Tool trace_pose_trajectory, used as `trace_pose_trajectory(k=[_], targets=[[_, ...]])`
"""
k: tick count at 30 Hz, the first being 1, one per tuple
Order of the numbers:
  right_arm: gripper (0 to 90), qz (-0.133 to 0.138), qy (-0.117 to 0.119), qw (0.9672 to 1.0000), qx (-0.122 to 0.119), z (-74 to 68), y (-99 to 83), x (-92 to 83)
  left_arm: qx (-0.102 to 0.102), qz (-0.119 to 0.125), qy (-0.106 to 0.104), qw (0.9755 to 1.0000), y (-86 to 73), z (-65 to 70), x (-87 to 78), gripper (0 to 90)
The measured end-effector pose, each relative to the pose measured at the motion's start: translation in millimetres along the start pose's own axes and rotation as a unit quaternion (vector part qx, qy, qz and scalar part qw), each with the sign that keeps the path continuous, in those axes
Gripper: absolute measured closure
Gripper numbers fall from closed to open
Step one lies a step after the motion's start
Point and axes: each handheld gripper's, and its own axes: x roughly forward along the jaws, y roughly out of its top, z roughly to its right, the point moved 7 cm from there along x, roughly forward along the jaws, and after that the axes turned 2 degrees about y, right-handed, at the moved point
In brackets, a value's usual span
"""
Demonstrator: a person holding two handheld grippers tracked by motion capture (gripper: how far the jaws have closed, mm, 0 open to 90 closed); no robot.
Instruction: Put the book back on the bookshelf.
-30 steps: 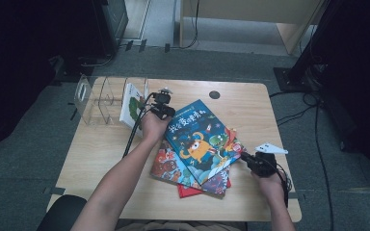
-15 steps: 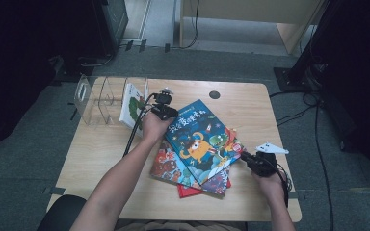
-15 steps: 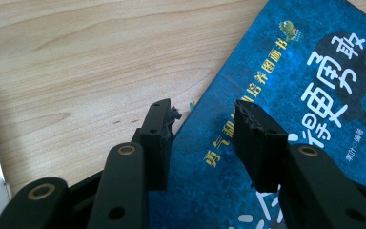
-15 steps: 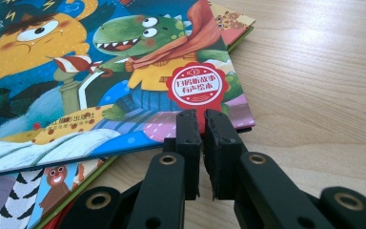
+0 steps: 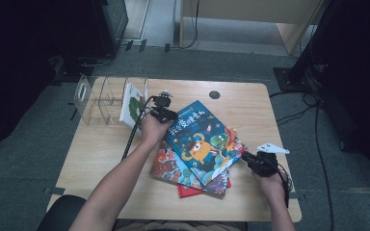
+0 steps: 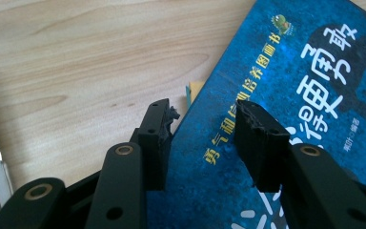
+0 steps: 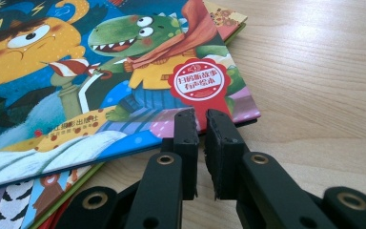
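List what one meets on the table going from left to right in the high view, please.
Clear rack → white book standing in it → left gripper → blue picture book on top of the pile → right gripper.

left gripper [image 6: 202, 126] jaws apart, right gripper [image 7: 199, 125] jaws shut

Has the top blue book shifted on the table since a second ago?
No. The blue book lies at the same spot and angle relative to the table's dark hole.
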Motion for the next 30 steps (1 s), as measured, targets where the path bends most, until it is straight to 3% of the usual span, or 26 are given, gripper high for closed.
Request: trace_pose_trajectory(k=[16, 30], targets=[[86.4, -0.005, -0.007, 0.9999, 0.012, 2.8, -2.0, -1.7, -0.007, -0.003, -0.001, 1.0000, -15.7, 5.2, -8.3, 56.9], [89.4, -0.005, -0.012, 0.9997, 0.020, 5.9, -3.0, -2.6, 0.007, 0.008, -0.005, 0.9999, -35.9, 10.0, -18.3, 55.8]])
